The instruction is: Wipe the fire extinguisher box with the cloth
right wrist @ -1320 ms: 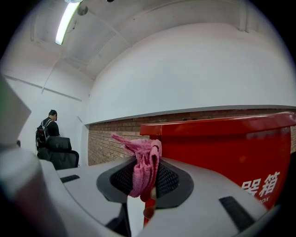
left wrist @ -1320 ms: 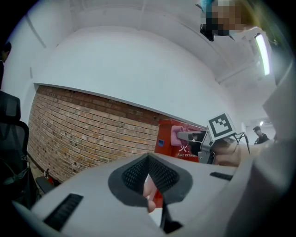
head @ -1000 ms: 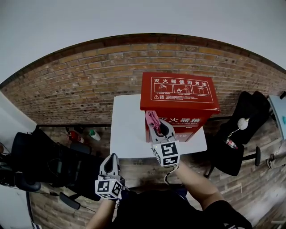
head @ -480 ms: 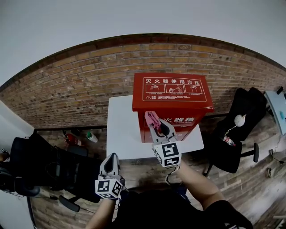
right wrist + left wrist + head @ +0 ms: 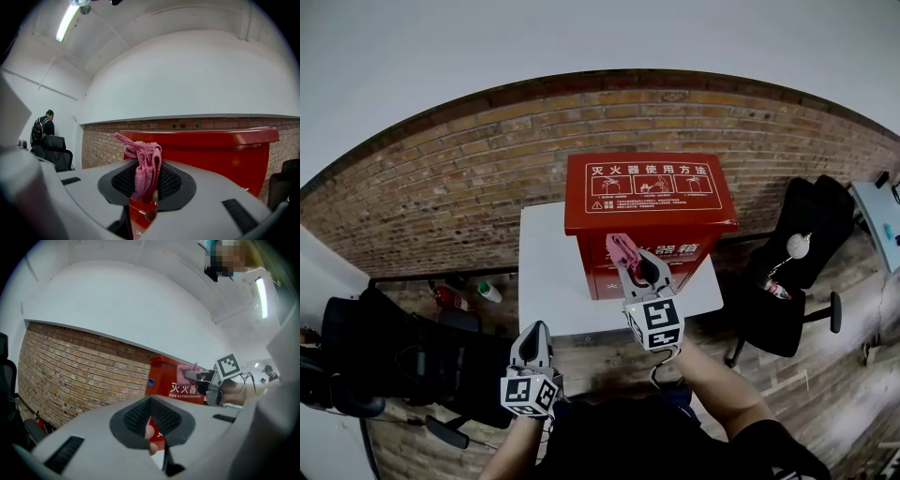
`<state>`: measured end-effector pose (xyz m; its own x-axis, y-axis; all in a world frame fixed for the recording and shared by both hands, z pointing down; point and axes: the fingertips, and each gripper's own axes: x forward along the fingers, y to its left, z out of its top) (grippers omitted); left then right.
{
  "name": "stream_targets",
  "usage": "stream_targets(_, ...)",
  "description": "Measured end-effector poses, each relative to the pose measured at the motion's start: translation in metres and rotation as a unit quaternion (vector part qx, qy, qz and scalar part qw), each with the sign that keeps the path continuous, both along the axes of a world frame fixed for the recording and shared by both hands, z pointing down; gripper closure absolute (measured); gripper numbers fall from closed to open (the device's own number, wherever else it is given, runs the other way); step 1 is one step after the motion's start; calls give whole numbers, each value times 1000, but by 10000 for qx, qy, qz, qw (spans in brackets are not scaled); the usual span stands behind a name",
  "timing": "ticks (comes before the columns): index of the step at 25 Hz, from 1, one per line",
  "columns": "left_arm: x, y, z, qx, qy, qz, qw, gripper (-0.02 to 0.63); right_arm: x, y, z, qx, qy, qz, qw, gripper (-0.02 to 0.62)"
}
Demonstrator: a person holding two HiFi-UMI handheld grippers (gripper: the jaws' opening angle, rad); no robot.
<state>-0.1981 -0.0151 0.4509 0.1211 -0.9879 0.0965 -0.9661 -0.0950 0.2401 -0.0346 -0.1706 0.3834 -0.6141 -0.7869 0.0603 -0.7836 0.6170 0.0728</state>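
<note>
Right gripper (image 5: 636, 266) is clamped on a bunched pink knitted cloth (image 5: 621, 251), whose wad stands up out of the jaws and also hangs down between them in the right gripper view (image 5: 144, 169). It holds the cloth up at the near face of the red metal fire extinguisher box with white lettering (image 5: 649, 202), just under the overhang of the sloped lid and toward that face's left part. From the left gripper view the cloth (image 5: 192, 373) seems to lie against the red front, but I cannot tell for sure that it touches.

That box stands on the far right part of a white bench (image 5: 546, 272), which is set against a red brick wall (image 5: 459, 183).

Left gripper (image 5: 534, 334) hangs low, near and to the left, off the bench's near edge and well apart from the box; its jaws are together with nothing between them (image 5: 151, 427).

My reading is that wiping is at the front face, early or midway: no surface shows a wiped streak, so nothing can be counted as done. The lid top, the side walls and the lower front appear left to cover.
</note>
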Motion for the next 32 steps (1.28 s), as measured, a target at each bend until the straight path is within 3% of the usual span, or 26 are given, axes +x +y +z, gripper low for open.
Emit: stream_targets(32,38,-17,1,52,24,484,9988,583,94,-11,-2,34,52,860,9963,495)
